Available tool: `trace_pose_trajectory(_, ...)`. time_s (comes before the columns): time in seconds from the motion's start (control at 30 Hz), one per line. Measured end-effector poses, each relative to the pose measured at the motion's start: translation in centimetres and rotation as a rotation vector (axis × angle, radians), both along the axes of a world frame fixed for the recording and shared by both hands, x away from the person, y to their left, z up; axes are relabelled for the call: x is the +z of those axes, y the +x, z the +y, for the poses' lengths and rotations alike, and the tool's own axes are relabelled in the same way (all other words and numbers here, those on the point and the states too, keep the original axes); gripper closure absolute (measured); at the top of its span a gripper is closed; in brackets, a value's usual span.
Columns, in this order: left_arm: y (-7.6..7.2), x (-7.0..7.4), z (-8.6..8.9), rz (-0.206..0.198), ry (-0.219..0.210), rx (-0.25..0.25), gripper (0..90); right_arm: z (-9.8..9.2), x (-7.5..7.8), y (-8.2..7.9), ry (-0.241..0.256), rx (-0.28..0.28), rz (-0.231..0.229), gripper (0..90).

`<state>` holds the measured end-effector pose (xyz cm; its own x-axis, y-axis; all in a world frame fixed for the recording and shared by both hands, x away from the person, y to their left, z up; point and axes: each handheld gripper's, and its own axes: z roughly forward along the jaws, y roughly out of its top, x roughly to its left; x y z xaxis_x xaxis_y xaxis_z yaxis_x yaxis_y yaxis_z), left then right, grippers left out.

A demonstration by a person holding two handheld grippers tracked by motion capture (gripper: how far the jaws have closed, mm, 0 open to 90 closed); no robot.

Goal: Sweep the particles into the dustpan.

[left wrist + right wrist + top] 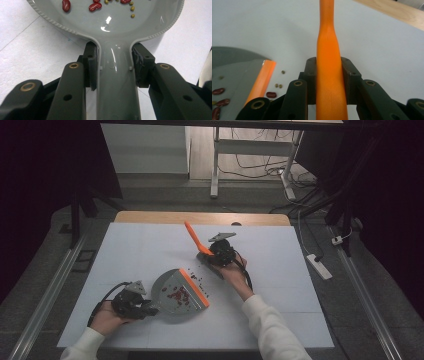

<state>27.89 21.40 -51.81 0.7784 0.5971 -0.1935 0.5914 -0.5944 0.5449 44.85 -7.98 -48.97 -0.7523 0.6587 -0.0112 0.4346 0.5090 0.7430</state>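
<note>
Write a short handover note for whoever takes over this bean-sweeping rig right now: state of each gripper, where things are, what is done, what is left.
Left gripper: shut on the grey dustpan handle, pan flat on the white table.
Right gripper: shut on the orange brush handle, beyond the pan's orange lip.
Done: a batch of red beans and some small green ones lie inside the pan.
Left: loose beans sit on the table just outside the lip; they likely need sweeping in.

Beans (178,295) in dustpan (170,307), brush (194,238) behind right.
</note>
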Motion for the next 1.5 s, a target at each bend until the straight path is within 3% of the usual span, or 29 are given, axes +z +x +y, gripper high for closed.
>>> trace_pose_trajectory(0.1, 0.0, 0.0, 0.0, -0.001, 0.0, -0.004, 61.8, 0.9, 0.0, -0.8, -0.022, 0.051, -0.007, 70.0)
trace_pose_trajectory(0.2, 0.1, 0.0, 0.0, 0.002, -0.003, -0.003, 61.8, 1.4, -0.1, -1.4, 0.04, 0.115, 0.058, 70.1)
trace_pose_trajectory(0.43, 0.2, -0.1, 0.0, 0.009, -0.002, -0.009, 61.8, 2.6, -0.1, -4.2, 0.033, 0.176, 0.058, 70.1)
trace_pose_trajectory(0.5, 0.3, -0.1, 0.0, 0.008, -0.002, -0.01, 61.8, 2.5, 0.2, -5.0, 0.053, 0.189, 0.067, 70.1)
trace_pose_trajectory(0.57, 0.3, -0.1, 0.0, 0.008, -0.005, -0.009, 61.8, 2.5, 0.4, -5.8, 0.088, 0.223, 0.109, 70.1)
trace_pose_trajectory(0.63, 0.3, -0.1, 0.0, 0.009, -0.004, -0.011, 61.9, 2.6, 0.9, -6.5, 0.09, 0.257, 0.09, 70.1)
trace_pose_trajectory(0.77, 0.3, -0.2, 0.0, 0.009, -0.002, -0.012, 61.8, 1.3, 2.5, -6.8, 0.15, 0.208, 0.033, 70.1)
trace_pose_trajectory(0.87, 0.3, -0.2, -0.1, 0.009, -0.001, -0.018, 61.9, -0.4, 3.3, -6.4, 0.139, 0.138, -0.01, 70.1)
trace_pose_trajectory(0.97, 0.3, -0.2, -0.1, 0.01, 0.001, -0.027, 61.9, -2.1, 3.5, -6.2, 0.126, 0.081, -0.019, 70.1)
trace_pose_trajectory(1.2, -0.1, -0.1, 0.1, 0.013, -0.006, -0.043, 61.8, -4.1, 2.5, -6.2, 0.075, 0.015, 0.004, 70.0)
trace_pose_trajectory(1.5, -0.3, -0.1, 0.1, 0.02, -0.005, -0.068, 61.8, -4.3, 1.3, -6.9, 0.053, -0.001, 0.036, 70.0)
